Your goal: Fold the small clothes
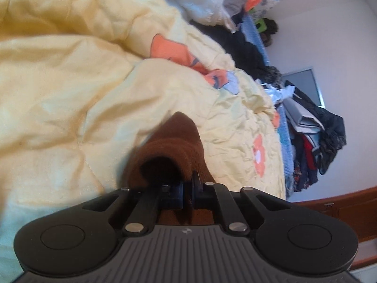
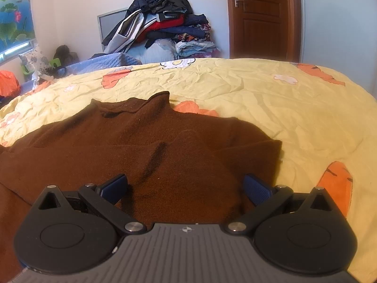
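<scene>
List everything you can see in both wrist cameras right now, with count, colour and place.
sweater: one, brown, spread on the quilt; an edge pinched in the left claw
quilt: one, pale yellow with orange and white prints, covering the bed
clothes pile: one heap, dark, red and white, against the far wall
door: one, brown wood, shut, right of the pile
picture: one, blue-green, on the left wall
left claw: shut on the sweater
right claw: open, above the sweater
</scene>
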`<state>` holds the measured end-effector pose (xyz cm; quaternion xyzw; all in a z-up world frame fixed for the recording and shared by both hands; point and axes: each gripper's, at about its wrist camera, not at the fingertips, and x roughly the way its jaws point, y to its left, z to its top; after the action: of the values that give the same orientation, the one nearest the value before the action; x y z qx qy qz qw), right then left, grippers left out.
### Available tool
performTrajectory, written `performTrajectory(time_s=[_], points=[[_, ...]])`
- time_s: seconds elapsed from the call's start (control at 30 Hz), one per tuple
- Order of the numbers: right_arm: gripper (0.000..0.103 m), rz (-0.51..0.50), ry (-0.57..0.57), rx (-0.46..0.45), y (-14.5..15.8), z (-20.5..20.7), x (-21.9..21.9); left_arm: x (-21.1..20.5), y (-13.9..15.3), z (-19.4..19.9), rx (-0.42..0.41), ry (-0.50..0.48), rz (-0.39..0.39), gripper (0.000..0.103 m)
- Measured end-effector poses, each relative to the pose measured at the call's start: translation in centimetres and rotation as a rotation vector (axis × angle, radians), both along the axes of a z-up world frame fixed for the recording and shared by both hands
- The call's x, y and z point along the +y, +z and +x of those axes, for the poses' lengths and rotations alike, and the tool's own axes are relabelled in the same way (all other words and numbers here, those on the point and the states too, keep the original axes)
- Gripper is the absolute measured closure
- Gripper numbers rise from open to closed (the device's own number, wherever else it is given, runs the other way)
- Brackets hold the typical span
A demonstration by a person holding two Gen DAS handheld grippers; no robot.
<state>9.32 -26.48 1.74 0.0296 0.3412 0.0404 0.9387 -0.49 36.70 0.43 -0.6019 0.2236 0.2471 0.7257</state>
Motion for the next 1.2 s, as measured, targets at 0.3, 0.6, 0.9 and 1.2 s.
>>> performTrajectory(time_s=[0.3,0.6,0.9,1.2], points=[[0.0,0.003,-0.003,-0.001,0.0,0.0,0.0,-16.9,4.2,6.0,-0.48,-0.482,-0.233,0.098],[0.0,0.47,-0.023,0.085,4.0,-1.1,-0.9,-27.0,-4.8,8.3,-0.22,-0.657,-0.347,0.098],[0.0,0.916,0.14,0.5,0.3,1.9,5.7,-25.9,-4.4,8.4,-0.257,-0.609,-0.496,0.098],[0.021,1.107,0.063,0.614,-3.1,3.7,8.4,-25.6,-4.3,8.9,-0.286,-0.63,-0.51,0.098]])
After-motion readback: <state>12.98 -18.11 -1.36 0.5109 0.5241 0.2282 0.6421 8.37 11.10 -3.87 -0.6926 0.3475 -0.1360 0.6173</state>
